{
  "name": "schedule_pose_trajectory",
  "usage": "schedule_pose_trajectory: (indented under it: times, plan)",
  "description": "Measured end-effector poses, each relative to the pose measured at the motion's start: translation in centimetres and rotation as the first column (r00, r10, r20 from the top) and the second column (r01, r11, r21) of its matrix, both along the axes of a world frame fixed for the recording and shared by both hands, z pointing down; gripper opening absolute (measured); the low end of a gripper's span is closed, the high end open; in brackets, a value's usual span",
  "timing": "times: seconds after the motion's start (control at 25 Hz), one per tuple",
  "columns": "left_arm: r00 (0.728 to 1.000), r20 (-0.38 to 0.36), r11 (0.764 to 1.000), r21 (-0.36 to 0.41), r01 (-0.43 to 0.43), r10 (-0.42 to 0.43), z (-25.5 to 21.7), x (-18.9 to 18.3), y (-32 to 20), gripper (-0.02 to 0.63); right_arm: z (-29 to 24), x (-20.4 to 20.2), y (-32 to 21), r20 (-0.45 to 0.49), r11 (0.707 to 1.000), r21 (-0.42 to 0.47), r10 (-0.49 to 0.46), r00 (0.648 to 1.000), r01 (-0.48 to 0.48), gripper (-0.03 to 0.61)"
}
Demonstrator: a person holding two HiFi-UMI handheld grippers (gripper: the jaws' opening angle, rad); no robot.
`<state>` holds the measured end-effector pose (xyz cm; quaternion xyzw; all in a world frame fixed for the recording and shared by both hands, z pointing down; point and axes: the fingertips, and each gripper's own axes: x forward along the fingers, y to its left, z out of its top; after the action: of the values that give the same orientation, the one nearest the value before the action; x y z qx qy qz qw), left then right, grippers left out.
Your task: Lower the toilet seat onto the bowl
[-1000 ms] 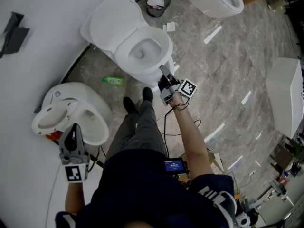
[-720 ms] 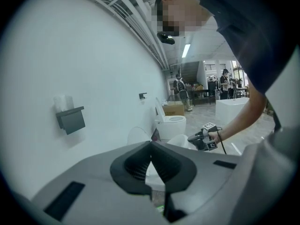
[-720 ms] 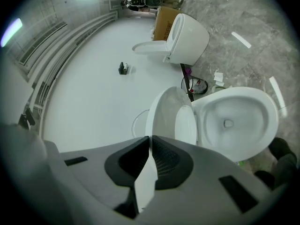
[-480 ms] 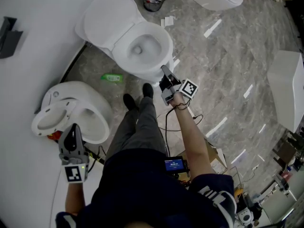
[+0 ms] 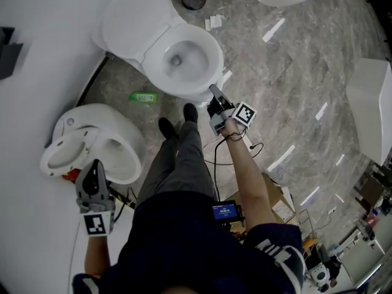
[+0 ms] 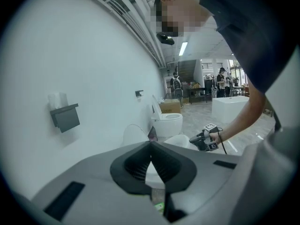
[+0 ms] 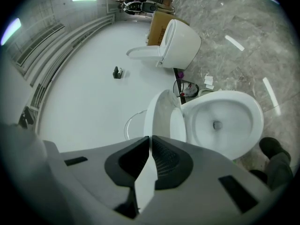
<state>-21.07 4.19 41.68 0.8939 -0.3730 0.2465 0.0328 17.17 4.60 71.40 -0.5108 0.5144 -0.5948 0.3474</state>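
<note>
The toilet seat stands upright with the lid by the wall, leaving the bowl uncovered. The right gripper hovers just beside the bowl's rim, its fingers pressed together on nothing. The left gripper, fingers likewise together and empty, hangs near a second toilet.

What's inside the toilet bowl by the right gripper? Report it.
Only the drain hole at the bottom of the toilet bowl, nothing loose. Past the hole is hidden.
</note>
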Motion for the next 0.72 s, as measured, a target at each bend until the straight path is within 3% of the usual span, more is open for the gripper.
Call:
schedule_pose_trajectory:
  times: [0.72]
  plan:
    - [0.999,0.027,0.999,-0.03,-0.019,0.019,2.1,1.2,0.2,0.025,4.9,1.5,3.6,0.024,0.998,-0.05,0.05,0.998,-0.049,0.035]
